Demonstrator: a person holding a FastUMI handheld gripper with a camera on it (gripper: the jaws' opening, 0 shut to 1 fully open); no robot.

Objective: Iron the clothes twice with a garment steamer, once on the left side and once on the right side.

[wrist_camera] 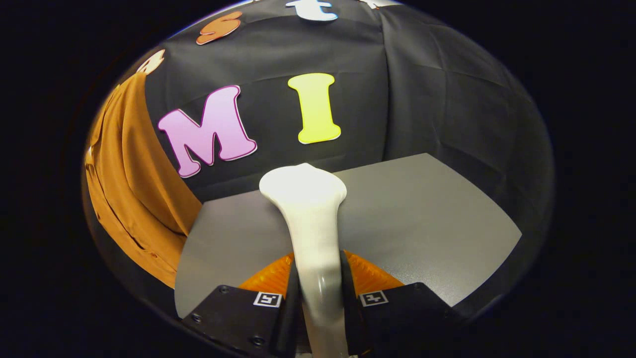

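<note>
**Grey table in a black-draped booth, steamer held in the tongs**

A flat grey table point(422, 219) sits in front of a black cloth wall point(437, 89) that closes the booth behind and to the side.

Nearest, the tongs point(320, 298) are clamped on the white garment steamer point(310, 219): both fingers point(290, 303) press against the sides of its slim handle, which runs up between them. Just behind the fingers, ridged orange parts of the tool show on either side of the handle.

From the grip the steamer rises forward over the table and widens into a broad, rounded head, which reaches past the table's far edge as seen from here.

Farther off, beside the table's left edge, an orange-brown garment point(131, 184) hangs in long vertical folds against the black cloth. The steamer head is well apart from it.
</note>
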